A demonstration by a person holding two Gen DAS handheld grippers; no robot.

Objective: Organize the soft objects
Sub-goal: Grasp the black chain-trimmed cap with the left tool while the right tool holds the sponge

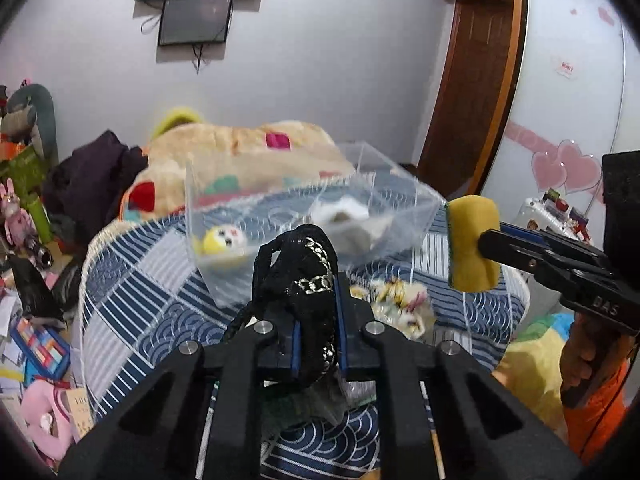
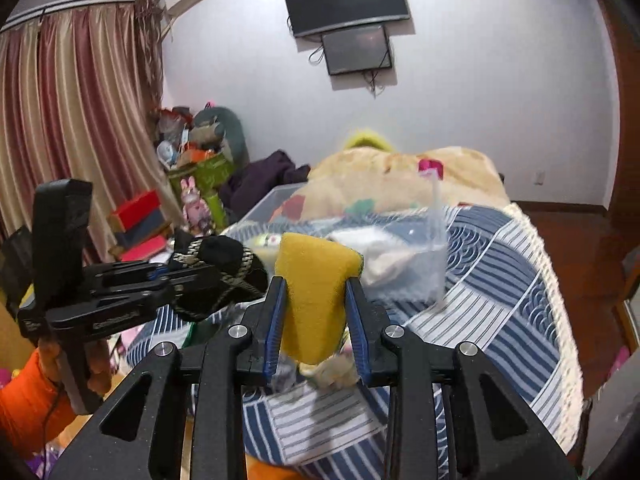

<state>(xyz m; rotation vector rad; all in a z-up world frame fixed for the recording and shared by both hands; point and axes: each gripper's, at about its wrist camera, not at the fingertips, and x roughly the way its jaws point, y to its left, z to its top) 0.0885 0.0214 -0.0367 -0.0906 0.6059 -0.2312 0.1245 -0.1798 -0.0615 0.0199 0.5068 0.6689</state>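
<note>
My left gripper (image 1: pixel 316 280) is shut on a black fabric piece with a gold chain pattern (image 1: pixel 308 272), held above the bed in front of a clear plastic bin (image 1: pixel 416 208). It also shows in the right wrist view (image 2: pixel 224 272). My right gripper (image 2: pixel 316 284) is shut on a yellow sponge (image 2: pixel 314 300); the sponge shows at the bin's right in the left wrist view (image 1: pixel 474 244). The bin (image 2: pixel 432 248) holds a yellow plush face (image 1: pixel 222 242) and a white soft item (image 1: pixel 344 216). A small floral soft item (image 1: pixel 400 300) lies on the bedcover.
The bin stands on a bed with a blue patterned cover (image 1: pixel 136 280). A beige blanket (image 1: pixel 240 152) is heaped behind it. Toys and boxes clutter the floor at the left (image 1: pixel 36 344). A wardrobe (image 1: pixel 568 80) stands at the right.
</note>
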